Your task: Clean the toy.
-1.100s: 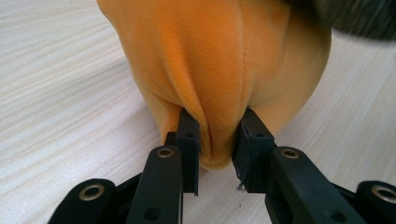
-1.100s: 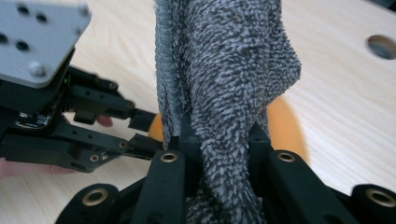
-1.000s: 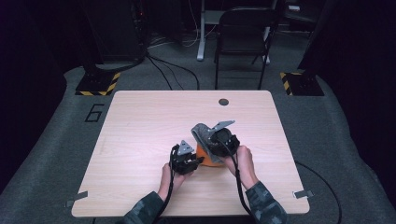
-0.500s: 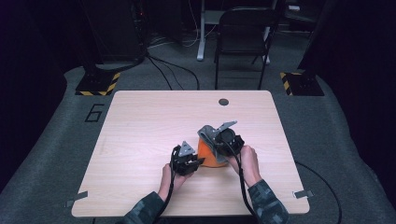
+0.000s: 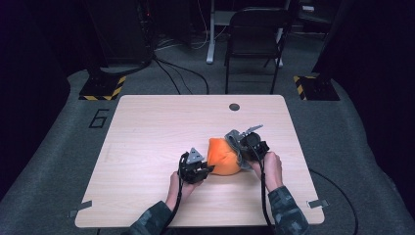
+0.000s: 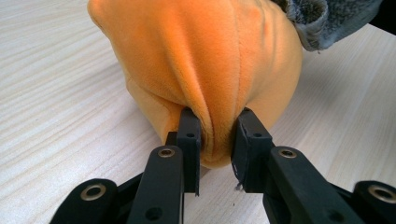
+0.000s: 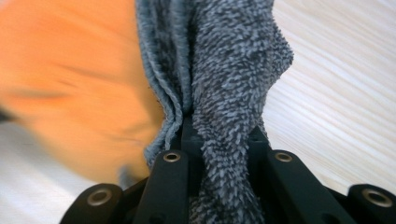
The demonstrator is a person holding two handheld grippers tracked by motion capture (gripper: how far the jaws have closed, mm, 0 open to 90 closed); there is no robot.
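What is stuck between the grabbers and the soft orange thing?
Nothing visible. The left gripper pinches a fold of the soft orange plush fabric directly between its jaws. The right gripper is clamped on the fuzzy grey towel cloth, which lies against the orange fabric's other side on the pale wooden table.

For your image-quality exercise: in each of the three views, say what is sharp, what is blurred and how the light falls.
High view: table lit, room around it dark. Left gripper view: orange plush and left tongs sharp, light even. Right gripper view: grey towel crisp in the right tongs, orange plush at left smeared out of focus.
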